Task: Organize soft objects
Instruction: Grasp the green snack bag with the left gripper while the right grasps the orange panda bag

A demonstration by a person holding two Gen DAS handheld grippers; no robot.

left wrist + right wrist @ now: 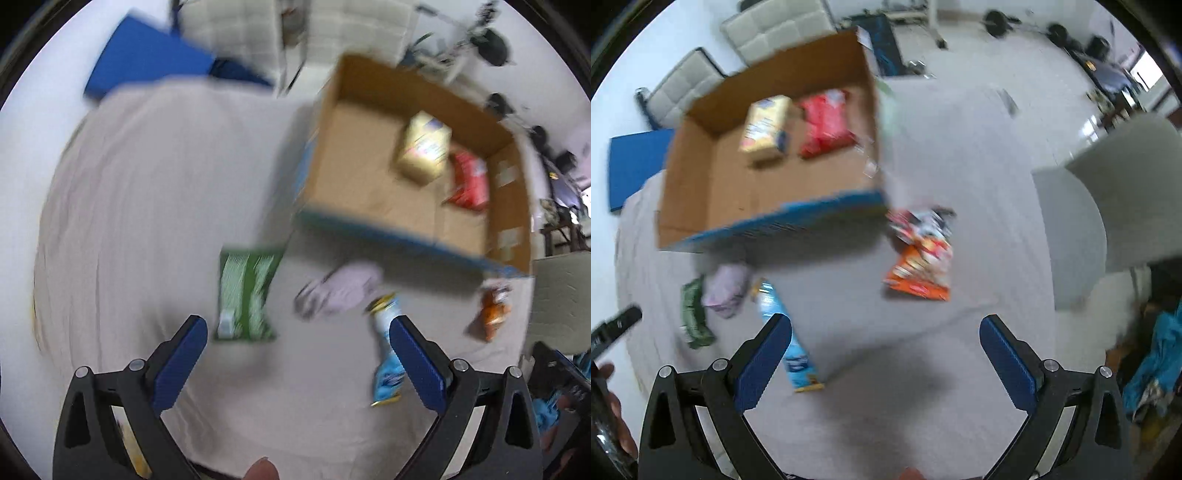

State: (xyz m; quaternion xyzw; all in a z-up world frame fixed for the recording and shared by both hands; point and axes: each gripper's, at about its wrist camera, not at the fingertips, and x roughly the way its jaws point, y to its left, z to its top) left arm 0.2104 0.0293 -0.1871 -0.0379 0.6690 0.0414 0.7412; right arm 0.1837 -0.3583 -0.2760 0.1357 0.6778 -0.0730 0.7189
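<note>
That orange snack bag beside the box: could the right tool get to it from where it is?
Probably yes. The right tool is open and empty, and the orange snack bag lies flat on the cloth ahead of it, with only bare cloth between. The cardboard box sits off to its left.

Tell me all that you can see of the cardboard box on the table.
The box is brown cardboard, open at the top, with no flaps visible and a blue printed face on its near outer wall. It stands upright on the cloth-covered table. Inside, against the far wall, lie a yellow pack and a red pack side by side; the rest of the floor is bare. Neither gripper touches it. The pictures are blurred, so the print cannot be read.
</note>
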